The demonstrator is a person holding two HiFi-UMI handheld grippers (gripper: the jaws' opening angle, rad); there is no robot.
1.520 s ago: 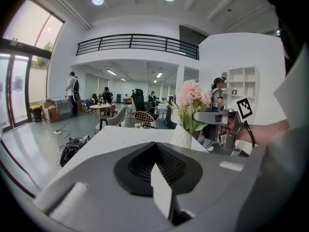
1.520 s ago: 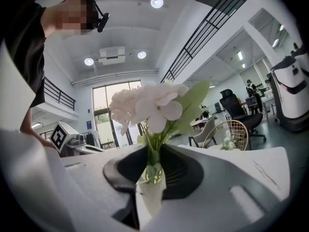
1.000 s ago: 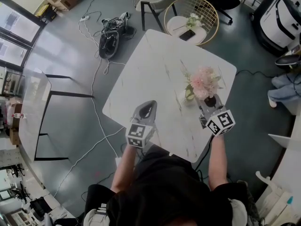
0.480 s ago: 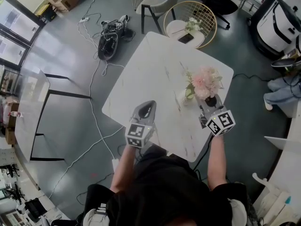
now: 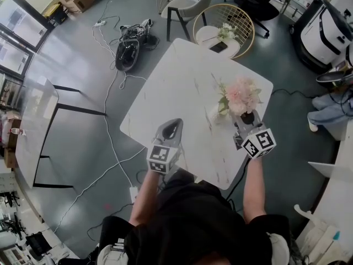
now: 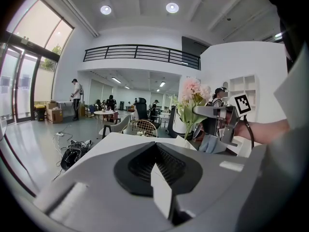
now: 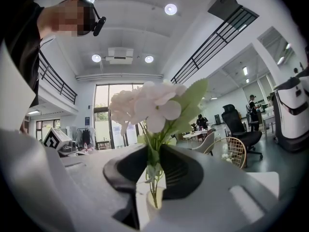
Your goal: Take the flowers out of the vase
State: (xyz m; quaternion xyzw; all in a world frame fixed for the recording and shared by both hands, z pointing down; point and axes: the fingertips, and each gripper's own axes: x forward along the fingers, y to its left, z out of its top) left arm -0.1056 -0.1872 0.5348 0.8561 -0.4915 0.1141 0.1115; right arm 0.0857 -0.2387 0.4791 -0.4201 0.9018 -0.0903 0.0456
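Observation:
A bunch of pink flowers [image 5: 241, 95] with green leaves stands over the far right part of the white marble table [image 5: 182, 76]. My right gripper [image 5: 241, 118] is shut on its stems; in the right gripper view the stems [image 7: 152, 161] pass between the jaws under the blossoms [image 7: 145, 105]. Their lower ends reach the pale vase [image 7: 154, 202]; I cannot tell whether they are still inside. From above, the vase [image 5: 215, 114] sits just left of the stems. My left gripper [image 5: 169, 130] hovers shut and empty at the near edge, and its view shows the flowers [image 6: 193, 93] and the right gripper [image 6: 219, 115].
Beyond the table stand a round gold wire stand [image 5: 223, 21] with a small bouquet and a phone, and a chair [image 5: 185, 1]. Cables and a dark bag [image 5: 129, 48] lie on the floor at left. A seated person's legs [image 5: 331, 106] show at right.
My right gripper has lifted slightly with the flowers in it. The left gripper has stayed where it was.

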